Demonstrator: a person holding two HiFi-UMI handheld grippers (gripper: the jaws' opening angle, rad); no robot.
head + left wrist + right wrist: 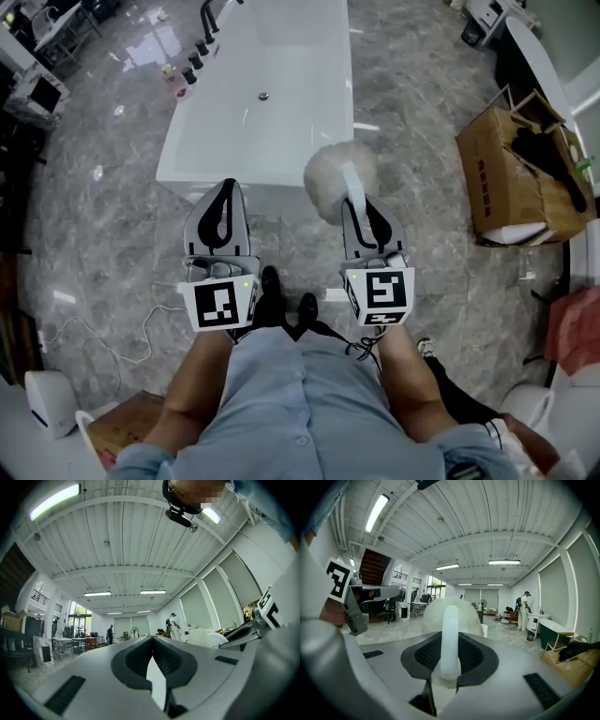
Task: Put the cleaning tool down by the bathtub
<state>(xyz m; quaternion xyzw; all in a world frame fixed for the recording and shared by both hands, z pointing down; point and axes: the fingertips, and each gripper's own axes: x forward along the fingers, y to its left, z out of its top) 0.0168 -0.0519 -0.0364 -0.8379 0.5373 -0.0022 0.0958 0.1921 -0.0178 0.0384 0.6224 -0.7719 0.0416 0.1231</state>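
The white bathtub stands on the marble floor ahead of me. My right gripper is shut on the cleaning tool, a white handle with a fluffy pale head hanging over the floor just off the tub's near right corner. In the right gripper view the handle stands upright between the jaws, the puff behind it. My left gripper hovers in front of the tub's near edge, shut and empty. In the left gripper view its jaws meet with nothing in them.
Black faucet fittings line the tub's left rim. An open cardboard box sits on the floor at right. A white cable trails at lower left. My shoes are between the grippers. People stand far off in the hall.
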